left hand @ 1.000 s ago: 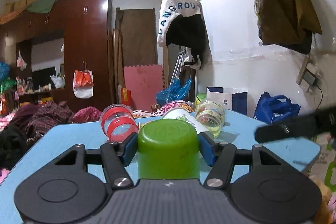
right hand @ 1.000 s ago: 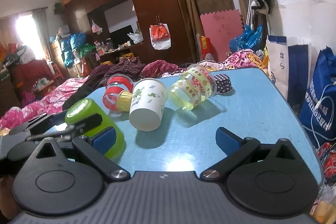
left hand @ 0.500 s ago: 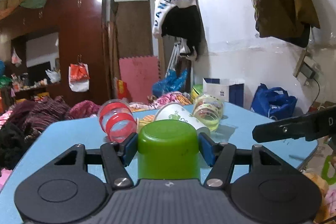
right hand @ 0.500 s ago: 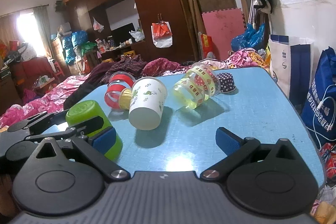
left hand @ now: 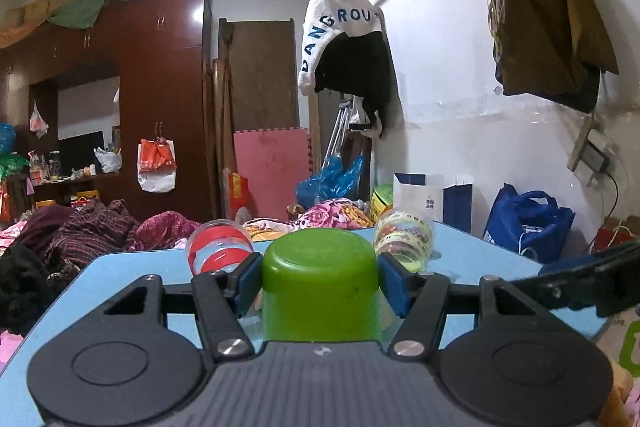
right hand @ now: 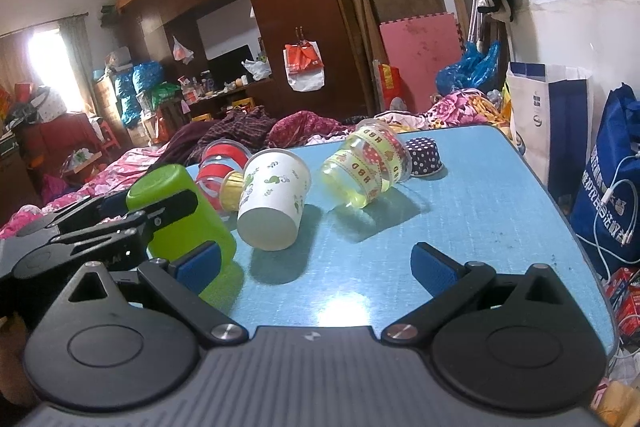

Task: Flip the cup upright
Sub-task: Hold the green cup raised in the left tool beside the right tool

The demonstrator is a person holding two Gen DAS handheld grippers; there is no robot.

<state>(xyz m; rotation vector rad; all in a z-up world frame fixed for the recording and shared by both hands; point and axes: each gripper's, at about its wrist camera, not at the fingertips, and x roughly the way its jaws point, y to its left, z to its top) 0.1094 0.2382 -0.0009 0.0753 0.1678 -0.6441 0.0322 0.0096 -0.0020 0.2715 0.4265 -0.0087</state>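
left gripper: the left gripper (left hand: 320, 285) is clamped on the upside-down green plastic cup (left hand: 320, 283), one blue pad (left hand: 246, 281) pressed on each side of it, base facing up and slightly away.

right gripper: the right gripper (right hand: 316, 263) is spread wide with nothing between its blue pads (right hand: 434, 267), hanging over the light blue tabletop (right hand: 460, 211).

cup vs. grippers: green cup sits dead centre between the left fingers; off to the left of the right gripper, just past its left pad.

only the right view shows: the white paper cup with green leaf print (right hand: 274, 199) lying on its side with its mouth towards the camera, plus a dark polka-dot cupcake liner (right hand: 424, 157) behind the yellow one. From the left view the green cup blocks the white cup completely. The right view also shows the green cup tilted, can't tell if it's touching the table.

both views show: clear cup with red stripes (left hand: 220, 251) and clear yellowish cup with patterned bands (left hand: 404, 237), both on their sides beyond the green cup.

only the left view shows: the right gripper poking in as a black arm at the right edge.
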